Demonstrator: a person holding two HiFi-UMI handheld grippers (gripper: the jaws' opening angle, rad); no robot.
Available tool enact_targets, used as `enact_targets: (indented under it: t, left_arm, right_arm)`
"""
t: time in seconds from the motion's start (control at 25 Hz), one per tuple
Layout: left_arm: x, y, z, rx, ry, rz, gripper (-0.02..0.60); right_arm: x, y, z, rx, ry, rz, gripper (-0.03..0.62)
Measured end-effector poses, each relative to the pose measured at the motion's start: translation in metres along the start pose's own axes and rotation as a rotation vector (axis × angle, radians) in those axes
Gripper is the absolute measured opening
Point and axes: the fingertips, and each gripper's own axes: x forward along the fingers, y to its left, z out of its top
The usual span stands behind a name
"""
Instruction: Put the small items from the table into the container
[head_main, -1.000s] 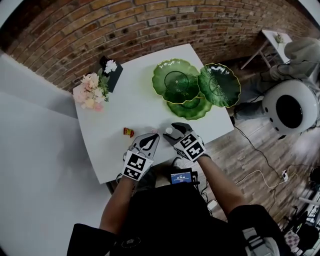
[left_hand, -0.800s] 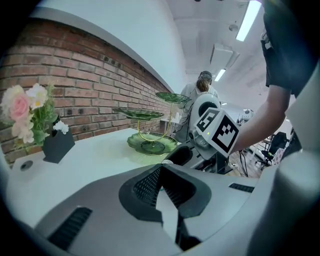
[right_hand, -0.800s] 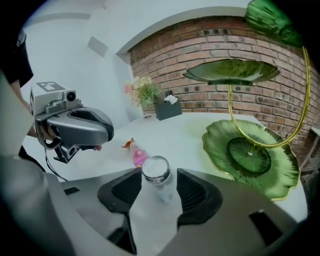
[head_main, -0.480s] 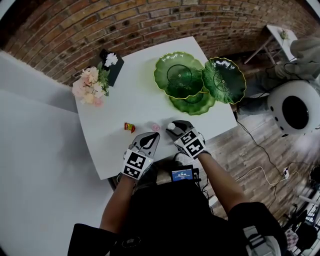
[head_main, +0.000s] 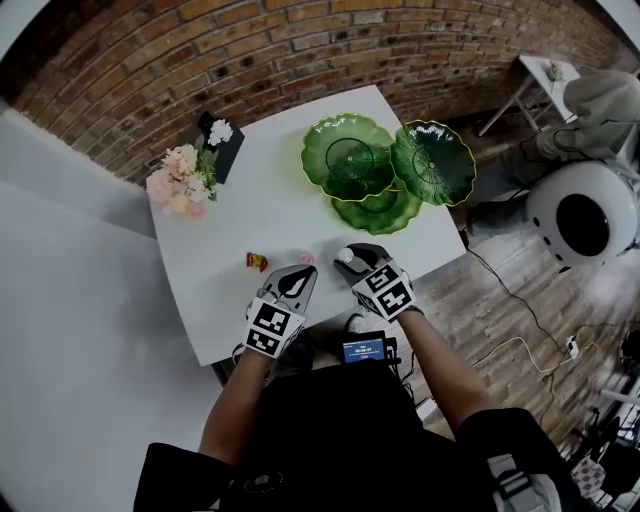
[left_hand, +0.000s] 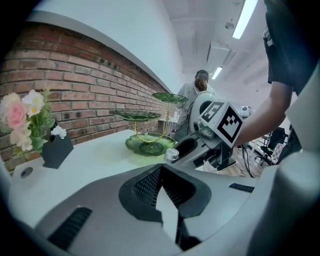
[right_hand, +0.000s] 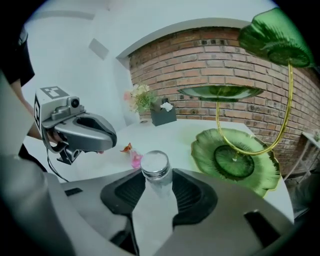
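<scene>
1. Head view: both forearms reach forward over the near edge of the white table (head_main: 250, 215). The grippers sit side by side, close but apart, and tilt down at the tabletop.
2. Right gripper (head_main: 348, 252): jaws closing on a small glass jar (right_hand: 155, 167) with a silver screw lid. The pads lie against its glass sides and the lid end pokes out past the tips.
3. Left gripper (head_main: 300, 272): jaws together at the tips with nothing between them, hovering low over the near table edge, marker cube facing up.
4. A small pink item (head_main: 305, 259) lies on the table just ahead of the left gripper, with a red wrapped candy (head_main: 257, 262) near it on the left.
5. The green three-tier dish stand (head_main: 385, 175) is at the far right of the table, well apart from the jar.
6. A flower bunch (head_main: 180, 180) is at the far left corner.
</scene>
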Motion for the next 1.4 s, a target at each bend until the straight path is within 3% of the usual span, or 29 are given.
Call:
enact_targets:
  t: [0.4,0.72,1.08,1.2,1.4]
  left_arm:
    - [0.009,-0.005,0.021,0.06,-0.031,-0.029,0.009]
    - [0.019,-0.017,0.027,0.099,-0.036,-0.072,0.009]
    - [0.019,-0.022,0.03,0.089,-0.046,-0.086,0.009]
    - [0.018,-0.024,0.04,0.072,-0.066,-0.099,0.009]
    - [0.019,-0.032,0.071,0.123,-0.112,-0.124,0.009]
  right_arm:
    - [-0.054,-0.009,0.023,0.072,-0.11,-0.081,0.178]
    - [-0.065,-0.008,0.017,0.086,-0.117,-0.103,0.178]
    - [-0.071,-0.005,0.019,0.096,-0.136,-0.093,0.178]
    - [-0.079,-0.005,0.029,0.11,-0.166,-0.083,0.178]
    - [-0.107,-0.009,0.056,0.084,-0.235,-0.101,0.178]
